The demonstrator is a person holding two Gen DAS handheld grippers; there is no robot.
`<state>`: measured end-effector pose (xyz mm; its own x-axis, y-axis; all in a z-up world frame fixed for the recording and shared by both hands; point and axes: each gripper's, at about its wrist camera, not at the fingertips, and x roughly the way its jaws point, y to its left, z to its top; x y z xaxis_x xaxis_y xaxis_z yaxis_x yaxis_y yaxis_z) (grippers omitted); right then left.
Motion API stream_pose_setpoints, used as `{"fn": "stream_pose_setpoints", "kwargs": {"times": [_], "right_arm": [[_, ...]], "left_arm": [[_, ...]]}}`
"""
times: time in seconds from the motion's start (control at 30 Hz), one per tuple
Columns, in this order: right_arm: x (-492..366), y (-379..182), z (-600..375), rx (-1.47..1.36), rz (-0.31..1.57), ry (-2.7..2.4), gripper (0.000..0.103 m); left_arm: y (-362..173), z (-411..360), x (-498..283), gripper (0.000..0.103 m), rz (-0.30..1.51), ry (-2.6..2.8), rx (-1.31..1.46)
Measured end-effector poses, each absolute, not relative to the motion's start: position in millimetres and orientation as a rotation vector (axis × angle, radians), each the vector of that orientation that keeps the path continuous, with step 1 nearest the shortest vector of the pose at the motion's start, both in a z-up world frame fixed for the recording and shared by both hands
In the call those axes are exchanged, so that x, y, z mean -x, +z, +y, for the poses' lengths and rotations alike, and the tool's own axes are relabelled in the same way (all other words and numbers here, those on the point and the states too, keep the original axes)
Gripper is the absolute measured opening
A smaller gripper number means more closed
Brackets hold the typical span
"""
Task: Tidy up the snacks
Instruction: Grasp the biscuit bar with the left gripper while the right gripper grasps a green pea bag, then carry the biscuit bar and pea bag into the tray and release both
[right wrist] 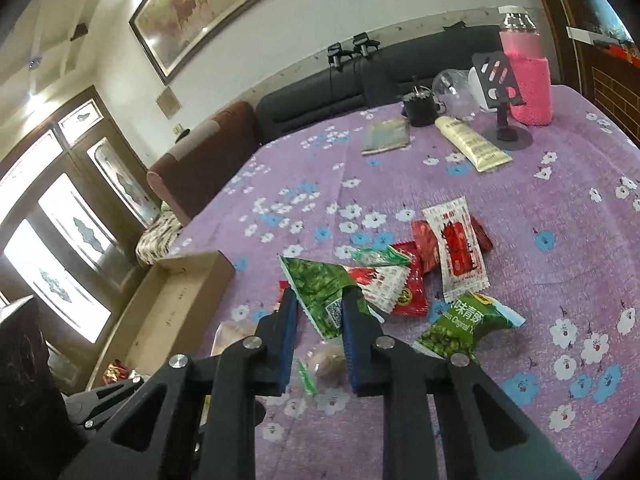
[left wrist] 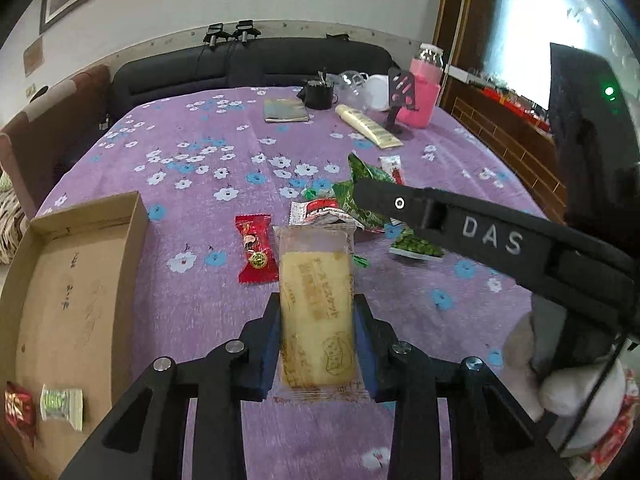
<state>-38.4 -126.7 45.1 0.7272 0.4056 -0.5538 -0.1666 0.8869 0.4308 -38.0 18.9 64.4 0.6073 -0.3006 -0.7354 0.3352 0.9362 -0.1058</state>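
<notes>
Left wrist view: we held a yellow biscuit packet (left wrist: 316,312) clamped in the left tongs (left wrist: 318,344), right of the cardboard box (left wrist: 80,280); right tongs (right wrist: 320,320) pinched a green pea packet (right wrist: 320,286).

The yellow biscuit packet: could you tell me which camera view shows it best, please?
The left wrist view: the yellow biscuit packet stands centred and upright, clamped in the left gripper, its printing visible. The right wrist view shows only a pale corner that may be it, behind the right gripper.

Beside the cardboard box (right wrist: 176,312), a red packet (right wrist: 116,372) sits half hidden behind the left gripper (right wrist: 108,396); its print is unreadable
</notes>
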Motion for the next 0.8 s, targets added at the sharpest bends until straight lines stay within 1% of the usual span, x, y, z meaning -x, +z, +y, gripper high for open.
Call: {"fn": "stream_pose_setpoints", "kwargs": {"times": [0.37, 0.8], "right_arm": [[40.9, 50.1, -132.9, -0.397, 0.666, 0.336, 0.020], [35.5, 36.1, -121.5, -0.366, 0.713, 0.340, 0.020]], "left_arm": [[78.9, 35.2, 46.6, 0.035, 0.819, -0.342, 0.008], [90.8, 50.8, 52.8, 0.035, 0.766, -0.350, 0.051]]}}
